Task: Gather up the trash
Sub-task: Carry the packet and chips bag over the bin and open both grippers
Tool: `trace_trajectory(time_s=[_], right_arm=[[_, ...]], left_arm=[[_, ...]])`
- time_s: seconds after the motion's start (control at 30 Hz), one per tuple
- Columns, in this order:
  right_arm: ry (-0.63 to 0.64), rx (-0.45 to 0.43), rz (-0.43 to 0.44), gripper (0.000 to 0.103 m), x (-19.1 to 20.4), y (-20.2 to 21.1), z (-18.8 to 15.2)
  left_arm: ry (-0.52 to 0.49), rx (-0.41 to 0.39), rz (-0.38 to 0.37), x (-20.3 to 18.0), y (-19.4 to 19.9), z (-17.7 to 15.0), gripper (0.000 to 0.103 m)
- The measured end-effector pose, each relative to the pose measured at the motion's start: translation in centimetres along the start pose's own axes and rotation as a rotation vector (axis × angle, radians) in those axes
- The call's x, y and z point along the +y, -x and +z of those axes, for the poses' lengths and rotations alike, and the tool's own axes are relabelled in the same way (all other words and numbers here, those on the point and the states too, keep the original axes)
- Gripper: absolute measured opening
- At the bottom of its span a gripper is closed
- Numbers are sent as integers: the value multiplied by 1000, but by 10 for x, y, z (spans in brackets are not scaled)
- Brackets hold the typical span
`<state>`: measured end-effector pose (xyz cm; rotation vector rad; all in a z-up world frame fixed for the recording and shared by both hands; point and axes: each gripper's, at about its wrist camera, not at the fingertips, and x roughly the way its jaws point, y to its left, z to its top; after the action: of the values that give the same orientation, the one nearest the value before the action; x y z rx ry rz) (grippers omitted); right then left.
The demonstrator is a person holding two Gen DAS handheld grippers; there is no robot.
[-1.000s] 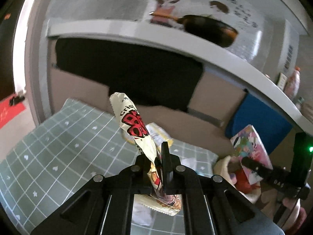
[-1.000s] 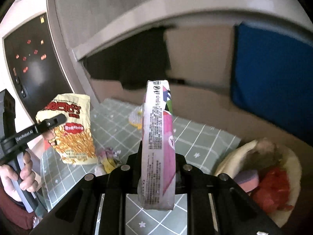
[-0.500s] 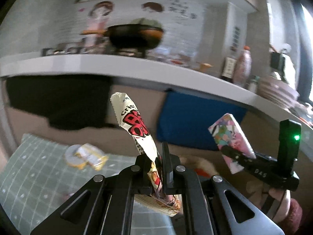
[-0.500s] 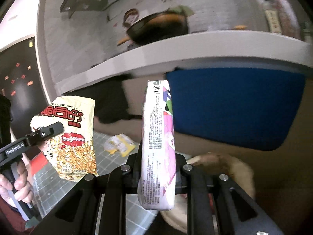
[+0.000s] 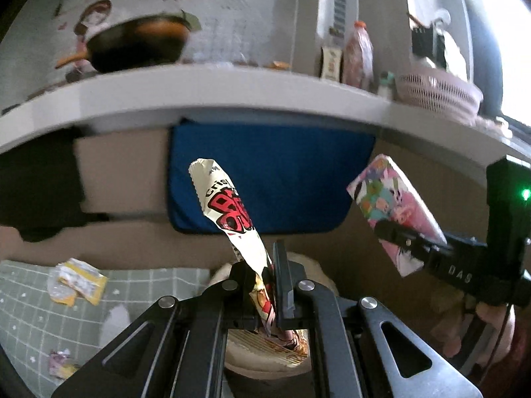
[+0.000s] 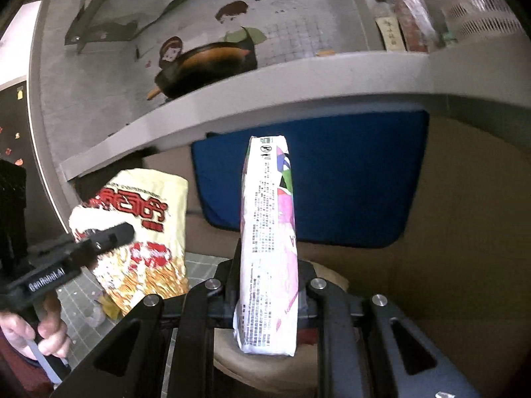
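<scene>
My left gripper (image 5: 265,278) is shut on a cream snack bag with red print (image 5: 229,209), held upright in the air; the bag also shows in the right wrist view (image 6: 139,232). My right gripper (image 6: 267,282) is shut on a pink and white packet (image 6: 268,242), held upright; the packet also shows in the left wrist view (image 5: 395,212). Both are above a beige trash bin (image 5: 265,361), whose rim also shows under the right gripper (image 6: 232,361).
A green checked tablecloth (image 5: 30,311) lies at the left with a yellow wrapper (image 5: 78,282) and a small wrapper (image 5: 59,364) on it. A blue panel (image 5: 282,172) hangs under a white counter (image 5: 232,102) holding a pan (image 5: 136,46) and bottles.
Both grippers have swung right and lifted with their packets, from over the tablecloth to over the bin by the blue panel. Both grips are unchanged.
</scene>
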<state>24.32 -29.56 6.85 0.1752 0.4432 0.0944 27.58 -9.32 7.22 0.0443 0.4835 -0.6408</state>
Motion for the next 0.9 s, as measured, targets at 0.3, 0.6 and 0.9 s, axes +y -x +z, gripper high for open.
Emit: trace_trajectory(time_s=[0.3, 0.6, 0.9], right_arm=[[-49, 60, 7, 18, -26, -28, -26], [-72, 107, 15, 18, -33, -53, -35], [-86, 159, 32, 18, -31, -84, -34]], left_arm=[[20, 101, -21, 4, -51, -20, 7], [54, 149, -32, 19, -78, -31, 7], [131, 180, -65, 40, -101, -35, 7]])
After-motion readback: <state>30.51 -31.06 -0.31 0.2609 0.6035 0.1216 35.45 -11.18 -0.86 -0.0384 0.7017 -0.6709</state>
